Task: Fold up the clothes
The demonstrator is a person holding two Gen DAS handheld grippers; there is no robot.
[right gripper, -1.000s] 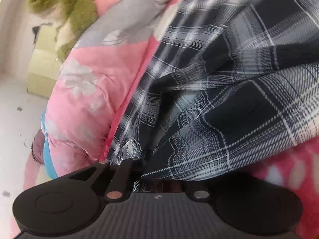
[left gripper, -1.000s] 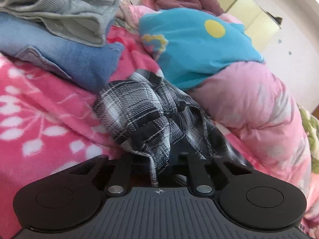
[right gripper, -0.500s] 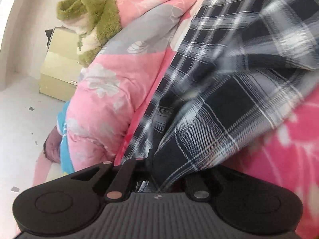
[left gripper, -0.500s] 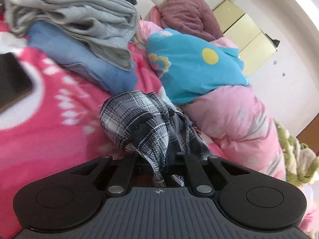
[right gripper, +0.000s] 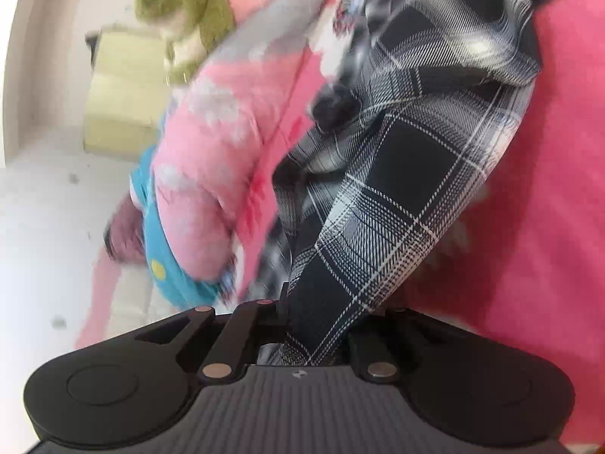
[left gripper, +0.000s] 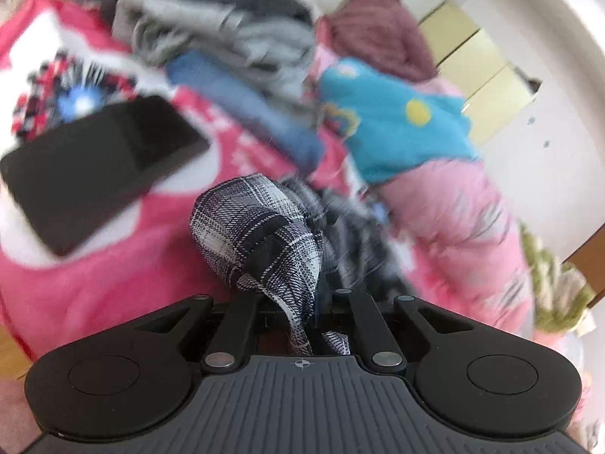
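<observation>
A black-and-white plaid garment [left gripper: 264, 242] bunches up right in front of my left gripper [left gripper: 302, 314], which is shut on a fold of it. The same plaid garment [right gripper: 397, 174] stretches up and to the right across the right wrist view, over the bright pink blanket [right gripper: 529, 227]. My right gripper [right gripper: 314, 325] is shut on its lower end, and the cloth covers the fingers. Both views are blurred by motion.
A black tablet [left gripper: 98, 166] lies on the pink blanket [left gripper: 113, 283] at the left. Behind it are stacked grey [left gripper: 234, 41] and blue [left gripper: 249, 109] clothes. A turquoise cushion [left gripper: 397, 128], a pale pink quilt [left gripper: 465, 219] and a green plush [right gripper: 189, 15] lie along the bed's far side.
Both grippers have pulled back across the bed with the plaid garment held. The tablet and a red patterned patch have come into the left view; the folded stack has receded.
</observation>
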